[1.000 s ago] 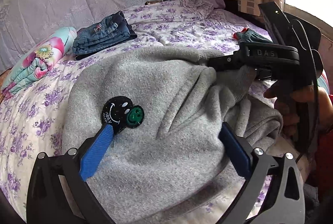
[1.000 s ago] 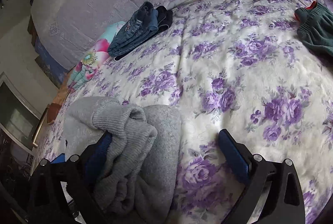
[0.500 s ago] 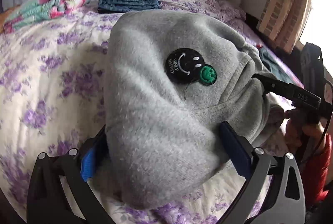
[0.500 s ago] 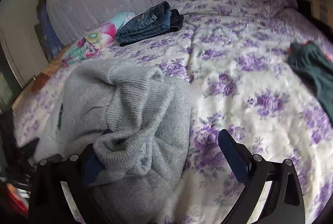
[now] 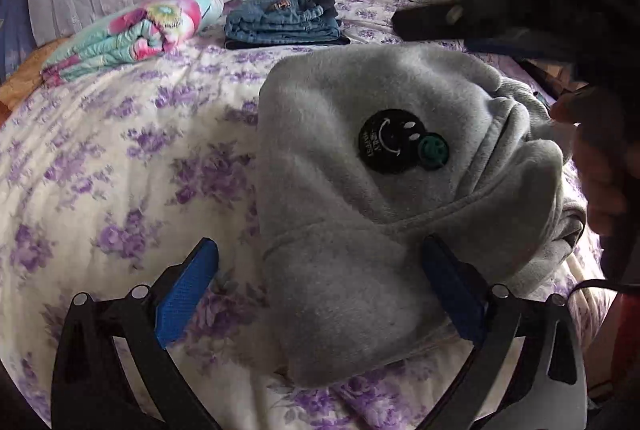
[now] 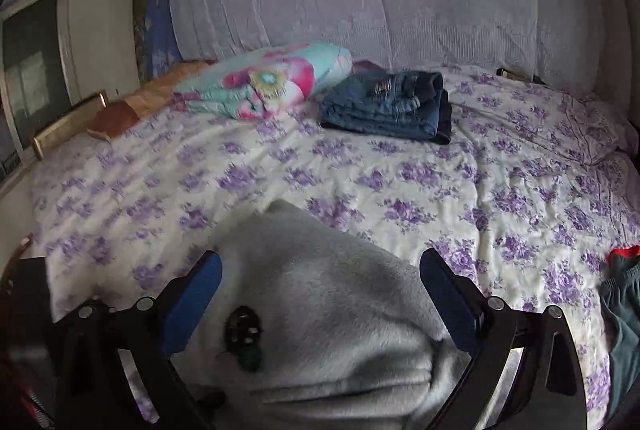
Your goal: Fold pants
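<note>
The folded grey fleece pants (image 5: 360, 210) lie on the purple-flowered bedsheet (image 5: 120, 170); the left gripper (image 5: 320, 290) and right gripper (image 6: 320, 294) both have spread jaws, holding nothing.

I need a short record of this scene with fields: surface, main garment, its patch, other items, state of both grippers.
surface: bed with purple-flowered sheet
main garment: grey pants, bunched, lying on the bed
patch: black smiley patch with a small green one, facing up
other items: folded jeans; floral bundle; green garment at the right edge
left gripper: open
right gripper: open
</note>
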